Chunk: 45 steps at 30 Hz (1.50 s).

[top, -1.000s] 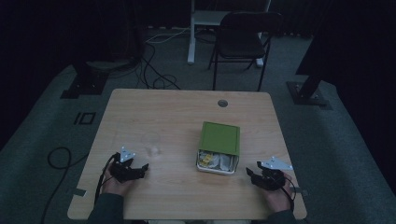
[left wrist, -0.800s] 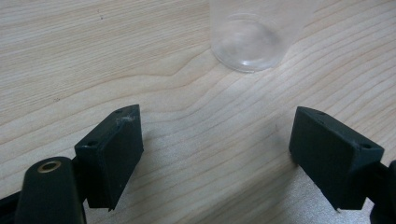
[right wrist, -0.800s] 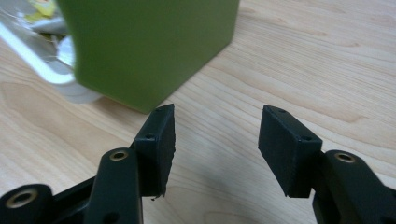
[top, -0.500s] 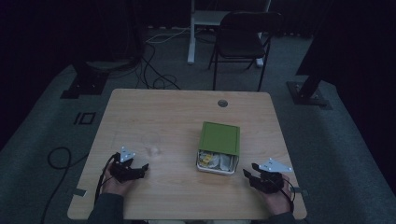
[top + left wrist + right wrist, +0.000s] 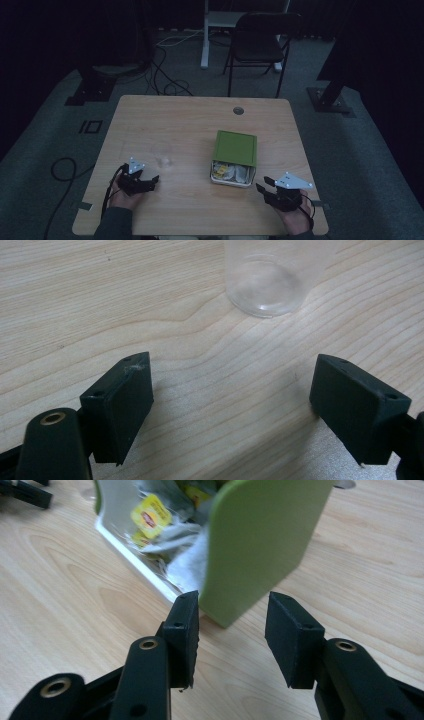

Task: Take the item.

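Note:
A white box (image 5: 230, 182) with a green lid (image 5: 235, 147) lies right of the table's middle. The lid is slid back, baring tea bags (image 5: 231, 172) at the near end. My right gripper (image 5: 262, 187) sits at the near right, open, pointing at the box. In the right gripper view the lid's corner (image 5: 265, 535) stands just beyond the open jaws (image 5: 232, 625), with yellow-tagged tea bags (image 5: 150, 517) to its left. My left gripper (image 5: 151, 180) rests at the near left, open and empty (image 5: 230, 400). A clear cup (image 5: 265, 285) stands a short way ahead of it (image 5: 164, 161).
The wooden table (image 5: 190, 125) has a round cable hole (image 5: 238, 110) near its far edge. A black chair (image 5: 260, 35) and floor cables (image 5: 170, 75) lie beyond the table. Dark stand bases sit on the floor at both far sides.
My right gripper has shifted slightly toward the near edge and the box's corner. The left gripper has barely moved.

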### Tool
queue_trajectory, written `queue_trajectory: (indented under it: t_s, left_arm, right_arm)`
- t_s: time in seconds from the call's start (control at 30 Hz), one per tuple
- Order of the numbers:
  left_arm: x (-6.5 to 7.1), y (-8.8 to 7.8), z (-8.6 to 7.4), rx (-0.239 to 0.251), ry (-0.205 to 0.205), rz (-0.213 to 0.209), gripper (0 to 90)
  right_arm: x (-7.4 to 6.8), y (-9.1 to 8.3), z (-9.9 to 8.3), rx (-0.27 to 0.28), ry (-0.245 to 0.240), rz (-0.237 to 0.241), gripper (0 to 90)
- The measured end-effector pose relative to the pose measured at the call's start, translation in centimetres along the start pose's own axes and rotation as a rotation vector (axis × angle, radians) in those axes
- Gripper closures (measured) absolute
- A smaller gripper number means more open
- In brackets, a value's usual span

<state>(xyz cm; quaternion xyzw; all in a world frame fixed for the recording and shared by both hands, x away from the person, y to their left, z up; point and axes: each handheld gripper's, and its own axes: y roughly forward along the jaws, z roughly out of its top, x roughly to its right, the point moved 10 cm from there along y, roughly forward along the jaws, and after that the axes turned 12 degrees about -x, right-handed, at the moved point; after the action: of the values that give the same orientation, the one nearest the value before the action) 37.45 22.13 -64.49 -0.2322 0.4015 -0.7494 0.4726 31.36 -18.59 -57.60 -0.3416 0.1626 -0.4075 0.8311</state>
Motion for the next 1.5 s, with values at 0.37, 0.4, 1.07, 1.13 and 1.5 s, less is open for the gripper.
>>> queue_trajectory:
  t_s: [0.37, 0.4, 1.07, 1.13, 1.5]
  left_arm:
    - [0.0, 0.0, 0.0, -0.001, 0.0, 0.0, 18.3]
    - [0.0, 0.0, 0.0, -0.001, 0.0, 0.0, 18.3]
    - [0.0, 0.0, 0.0, -0.001, 0.0, 0.0, 18.4]
    - [0.0, 0.0, 0.0, -0.001, 0.0, 0.0, 18.4]
    - [0.0, 0.0, 0.0, -0.001, 0.0, 0.0, 18.4]
  right_arm:
    - [-2.0, -0.3, 0.9, 0.014, -0.042, 0.055, 61.9]
    - [-2.0, -0.3, 0.9, 0.014, -0.042, 0.055, 61.9]
    - [-4.8, 1.0, 2.2, 0.019, -0.133, 0.111, 63.7]
    - [-4.8, 1.0, 2.2, 0.018, -0.132, 0.112, 63.3]
    - [-5.7, 2.3, 2.6, 0.039, -0.136, 0.14, 54.4]
